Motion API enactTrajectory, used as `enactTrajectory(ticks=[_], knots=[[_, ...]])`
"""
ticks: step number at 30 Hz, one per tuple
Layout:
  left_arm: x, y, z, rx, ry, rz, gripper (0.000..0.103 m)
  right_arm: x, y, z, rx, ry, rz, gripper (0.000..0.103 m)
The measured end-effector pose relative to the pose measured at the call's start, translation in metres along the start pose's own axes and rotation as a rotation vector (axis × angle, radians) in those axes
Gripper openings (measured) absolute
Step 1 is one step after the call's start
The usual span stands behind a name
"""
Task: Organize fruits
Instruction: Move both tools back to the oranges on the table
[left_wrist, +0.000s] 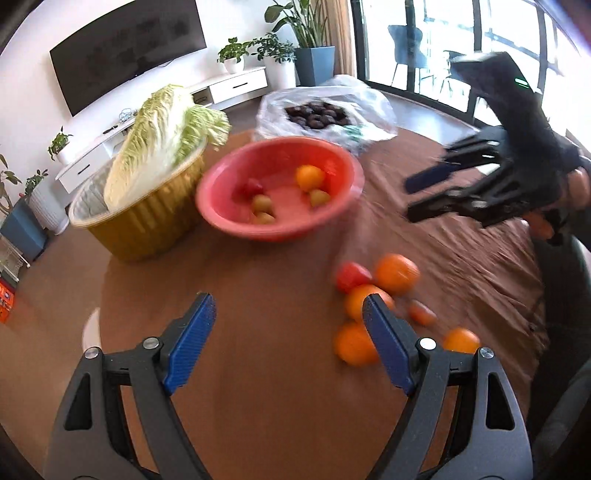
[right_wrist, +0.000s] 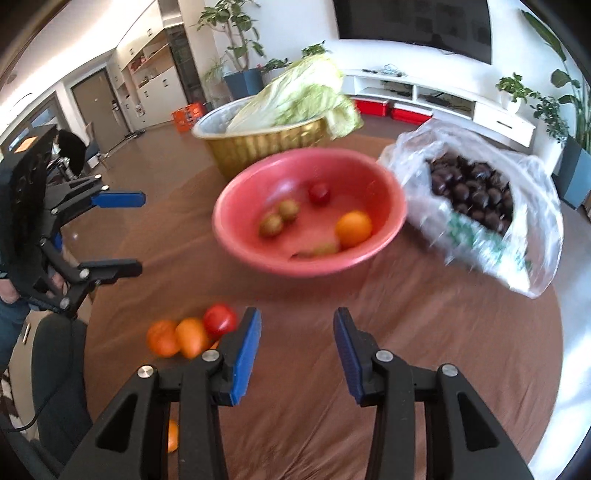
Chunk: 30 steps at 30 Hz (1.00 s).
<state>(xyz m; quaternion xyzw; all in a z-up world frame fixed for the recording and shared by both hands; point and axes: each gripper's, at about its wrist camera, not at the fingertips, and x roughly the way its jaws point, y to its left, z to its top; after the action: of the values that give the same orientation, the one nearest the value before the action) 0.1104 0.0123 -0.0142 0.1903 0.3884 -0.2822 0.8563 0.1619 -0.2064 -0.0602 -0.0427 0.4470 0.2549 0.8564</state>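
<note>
Brown cloth covers the worktop (left_wrist: 258, 280), where loose oranges (left_wrist: 397, 273) and a tomato (left_wrist: 351, 276) lie clustered, well short of the pink bowl (right_wrist: 258, 254) that already holds a few fruits. Both claws look between pickups. Left claw (left_wrist: 291, 343) stands spread wide and empty; right claw (right_wrist: 297, 350) is partly spread, holding nothing. Next, one should likely descend over an orange and pinch it.

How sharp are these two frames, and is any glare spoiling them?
Left wrist view: loose oranges and pink bowl smeared by motion, window blown out. Right wrist view: bowl and plastic bag blurred; only the tool fingers look crisp.
</note>
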Motion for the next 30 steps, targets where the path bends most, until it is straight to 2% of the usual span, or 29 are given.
enactTrajectory(ticks=[2,9,12,17,22,30], knots=[[-0.01,-0.025,-0.017,0.001,0.009,-0.046,0.081,0.001,0.014,-0.003,-0.037,0.01,0.024,0.044],[-0.012,-0.097,-0.054,0.016,0.044,-0.117,0.081,0.012,0.054,-0.01,-0.214,0.054,0.068,0.044],[-0.01,-0.115,-0.062,0.035,0.047,-0.104,0.081,0.016,0.063,-0.01,-0.272,0.078,0.076,0.044],[0.002,-0.121,-0.064,0.013,0.063,-0.108,0.081,0.022,0.073,-0.006,-0.338,0.11,0.045,0.044],[0.009,-0.122,-0.058,0.035,0.064,-0.114,0.081,0.03,0.082,-0.002,-0.385,0.13,0.064,0.044],[0.015,-0.114,-0.058,0.0,0.062,-0.136,0.081,0.045,0.09,0.001,-0.482,0.18,0.064,0.044]])
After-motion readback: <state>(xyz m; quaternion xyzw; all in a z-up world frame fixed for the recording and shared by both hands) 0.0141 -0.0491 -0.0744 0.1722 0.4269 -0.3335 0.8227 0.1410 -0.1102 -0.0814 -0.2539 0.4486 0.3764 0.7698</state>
